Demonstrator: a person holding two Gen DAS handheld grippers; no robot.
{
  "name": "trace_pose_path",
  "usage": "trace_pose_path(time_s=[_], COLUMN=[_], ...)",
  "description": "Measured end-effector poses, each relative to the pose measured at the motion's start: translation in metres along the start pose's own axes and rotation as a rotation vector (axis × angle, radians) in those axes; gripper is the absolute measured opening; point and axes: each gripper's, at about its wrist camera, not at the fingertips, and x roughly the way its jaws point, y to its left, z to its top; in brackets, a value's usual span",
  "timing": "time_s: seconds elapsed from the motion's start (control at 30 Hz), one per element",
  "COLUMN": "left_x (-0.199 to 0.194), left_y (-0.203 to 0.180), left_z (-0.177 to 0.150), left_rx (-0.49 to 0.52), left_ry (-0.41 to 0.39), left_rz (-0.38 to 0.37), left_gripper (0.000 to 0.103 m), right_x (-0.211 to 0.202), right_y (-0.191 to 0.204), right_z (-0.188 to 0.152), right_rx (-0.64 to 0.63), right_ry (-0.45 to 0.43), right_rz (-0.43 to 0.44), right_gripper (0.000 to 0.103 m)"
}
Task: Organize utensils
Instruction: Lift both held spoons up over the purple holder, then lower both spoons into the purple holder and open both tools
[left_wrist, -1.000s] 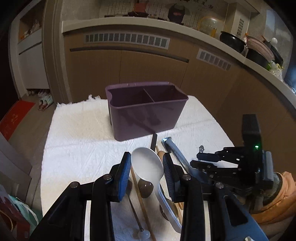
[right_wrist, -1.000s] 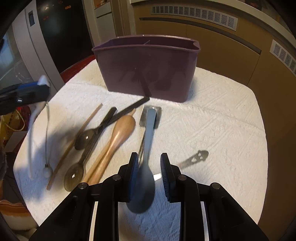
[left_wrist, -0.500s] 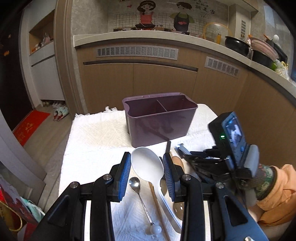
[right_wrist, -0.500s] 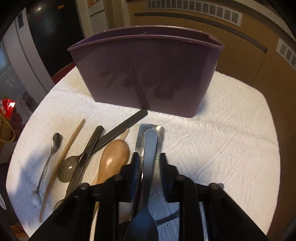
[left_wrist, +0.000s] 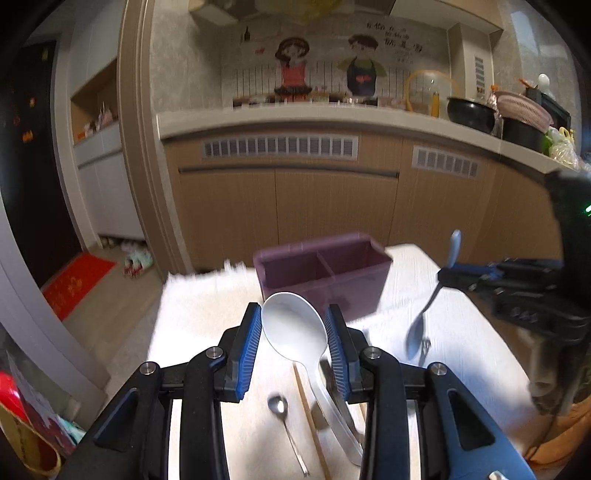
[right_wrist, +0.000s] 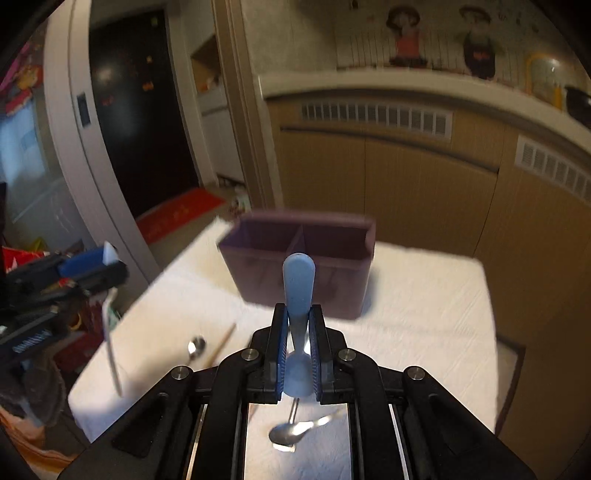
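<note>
My left gripper (left_wrist: 293, 326) is shut on the bowl of a white plastic spoon (left_wrist: 295, 325), whose handle hangs down toward the towel. My right gripper (right_wrist: 298, 332) is shut on a blue-handled metal spoon (right_wrist: 298, 280). Its handle stands up between the pads and its bowl (right_wrist: 290, 435) dangles below. In the left wrist view that blue-handled spoon (left_wrist: 452, 247) hangs tilted at the right. The purple two-compartment caddy (left_wrist: 325, 273) (right_wrist: 295, 243) stands ahead of both grippers and below them, and nothing shows in the parts of its compartments I can see.
A white towel (left_wrist: 207, 306) (right_wrist: 424, 295) covers the table. On it lie a small metal spoon (left_wrist: 279, 404) (right_wrist: 195, 347), a wooden chopstick (left_wrist: 306, 406) (right_wrist: 221, 343) and more utensils under my left gripper. Wooden cabinets and a counter with pots stand behind.
Both grippers have risen above the table. The right one closed on the blue-handled spoon and lifted it off the towel. The caddy now sits lower and farther off.
</note>
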Motion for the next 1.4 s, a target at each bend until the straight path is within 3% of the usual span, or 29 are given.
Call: trace_pose_path(time_s=[0.33,0.53,0.73,0.87,0.97,1.0,1.07,1.1,1.23,1.4], left_x=[-0.012,0.029,0.101,0.14,0.166,0.173,0.184,0.187,0.179,0.142], left_y=[-0.008,-0.008,0.0,0.003,0.005,0.006,0.011,0.013,0.023,0.035], left_z=[0.084,0.116,0.108,0.086,0.07,0.066,0.06,0.056,0.045,0.034], left_rx=[0.113,0.106,0.037,0.031,0.026,0.021,-0.002,-0.021,-0.079,-0.153], left_ry=[-0.282,-0.331,-0.225,-0.173,-0.09,-0.068,-0.013,0.009,0.031,0.039], left_rz=[0.151,0.176,0.139,0.16,0.141,0.137,0.117,0.095,0.055,0.007], left_gripper=[0.032,0.033,0.033,0.033,0.034,0.036,0.053,0.067,0.073,0.085], right_x=[-0.045,-0.028,0.027,0.075,0.108,0.117,0.133,0.137,0.141,0.119], right_y=[0.007,0.004,-0.014,-0.022,-0.028,-0.031,-0.035,-0.037,-0.045,-0.046], right_z=[0.089,0.135,0.143,0.122,0.1,0.093,0.084,0.081,0.071,0.055], right_rx=[-0.113,-0.116,-0.066,-0.061,-0.038,-0.026,-0.004,0.009,0.023,0.009], right_ry=[-0.218,-0.285,-0.221,-0.135,-0.057,-0.031,0.023,0.041,0.066,0.054], right_rz=[-0.095,-0.116,-0.082,-0.094,-0.083,-0.069,-0.04,-0.031,-0.034,-0.055], right_gripper=[0.012,0.012,0.012,0.012,0.012,0.012,0.012,0.013,0.018,0.026])
